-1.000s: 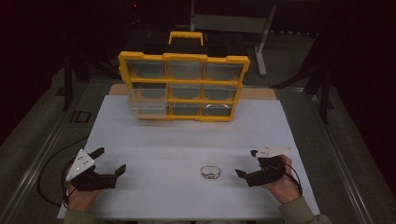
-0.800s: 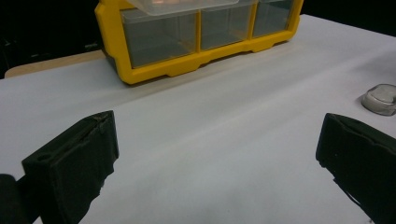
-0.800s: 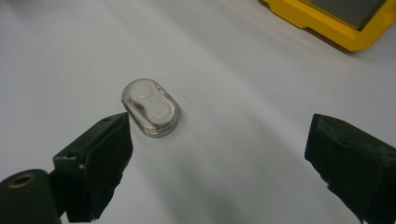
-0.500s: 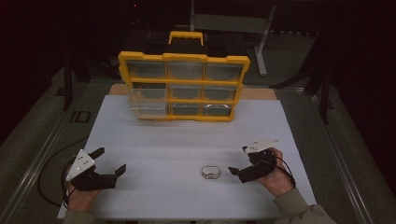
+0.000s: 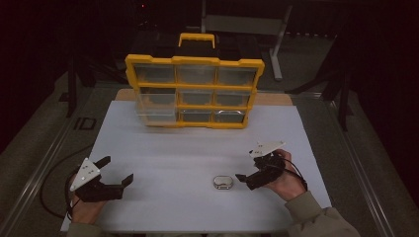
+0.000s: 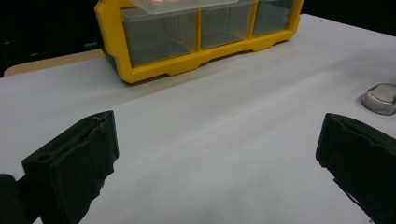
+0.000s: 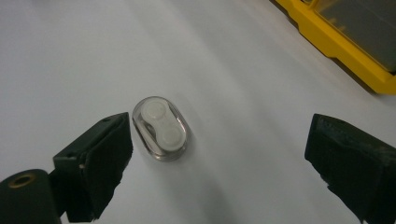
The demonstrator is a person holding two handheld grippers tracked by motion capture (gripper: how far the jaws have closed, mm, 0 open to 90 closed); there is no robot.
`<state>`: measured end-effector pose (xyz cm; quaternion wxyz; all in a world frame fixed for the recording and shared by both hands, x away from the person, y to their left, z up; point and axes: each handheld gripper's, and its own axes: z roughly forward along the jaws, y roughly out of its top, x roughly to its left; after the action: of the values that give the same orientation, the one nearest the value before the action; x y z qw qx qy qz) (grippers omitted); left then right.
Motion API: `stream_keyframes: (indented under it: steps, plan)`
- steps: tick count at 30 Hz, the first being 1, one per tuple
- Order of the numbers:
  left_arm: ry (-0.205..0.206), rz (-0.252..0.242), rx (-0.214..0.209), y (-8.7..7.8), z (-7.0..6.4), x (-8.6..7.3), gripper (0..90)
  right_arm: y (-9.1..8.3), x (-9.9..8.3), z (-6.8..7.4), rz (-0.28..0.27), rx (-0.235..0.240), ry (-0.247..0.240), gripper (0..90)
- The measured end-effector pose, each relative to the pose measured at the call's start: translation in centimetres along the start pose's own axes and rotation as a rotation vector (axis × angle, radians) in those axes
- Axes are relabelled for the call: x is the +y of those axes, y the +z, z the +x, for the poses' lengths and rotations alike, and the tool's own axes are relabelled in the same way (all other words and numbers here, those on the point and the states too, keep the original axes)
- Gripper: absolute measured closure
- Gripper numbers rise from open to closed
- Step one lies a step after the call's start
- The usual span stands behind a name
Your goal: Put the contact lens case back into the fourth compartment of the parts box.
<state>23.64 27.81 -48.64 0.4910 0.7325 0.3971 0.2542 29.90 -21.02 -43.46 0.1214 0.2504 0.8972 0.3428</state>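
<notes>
A small clear oval case point(image 5: 223, 182) with two white round pieces inside lies flat on the white tabletop point(image 5: 197, 148), toward the near edge and somewhat right of the middle. In the right gripper view the same case point(image 7: 160, 128) sits just beside the inner face of one black jaw, close to it but apart, while the other jaw stands well away across bare white surface.

The right gripper point(image 5: 245, 177) is held low over the tabletop just to the right of the case, its jaws spread wide and nothing between them. The person's right hand point(image 5: 281, 177) grips it from behind, with a grey sleeve entering at the near right corner.

The left gripper point(image 5: 116, 170) rests near the near left corner of the tabletop, well apart from the case. Its jaws are likewise spread wide and hold nothing; in the left gripper view they frame an open stretch of white surface, with the case point(image 6: 380, 98) far off at one side.

A yellow organiser box point(image 5: 193, 91) with clear compartment drawers and a handle on top stands upright along the far edge of the tabletop, near its middle. One clear drawer point(image 5: 157, 107) on its left column sticks out a little from the frame.
</notes>
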Motion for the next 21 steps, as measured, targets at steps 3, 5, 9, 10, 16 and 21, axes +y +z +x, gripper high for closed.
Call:
stream_keyframes:
  steps: [3,5,9,10,16,21]
  plan:
    - [0.001,0.000,0.000,0.0,0.0,0.0,0.0,0.1,0.2,0.0,0.004,-0.001,-0.008,6.8]
    - [0.000,-0.001,-0.001,0.0,0.0,0.0,0.0,0.2,0.5,0.0,0.012,0.002,-0.019,6.8]
    - [-0.001,0.002,-0.003,0.0,0.0,0.0,0.0,0.3,0.7,0.1,0.015,0.006,-0.030,6.8]
    - [-0.001,0.002,-0.003,0.0,0.0,0.0,0.0,0.3,0.8,0.1,0.017,0.006,-0.037,6.8]
    - [0.002,0.001,-0.003,0.0,0.0,0.0,0.0,0.6,1.4,0.1,0.033,0.017,-0.066,6.8]
    - [0.003,0.000,-0.002,0.0,0.0,0.0,0.0,1.2,1.7,0.1,0.059,0.039,-0.093,6.8]
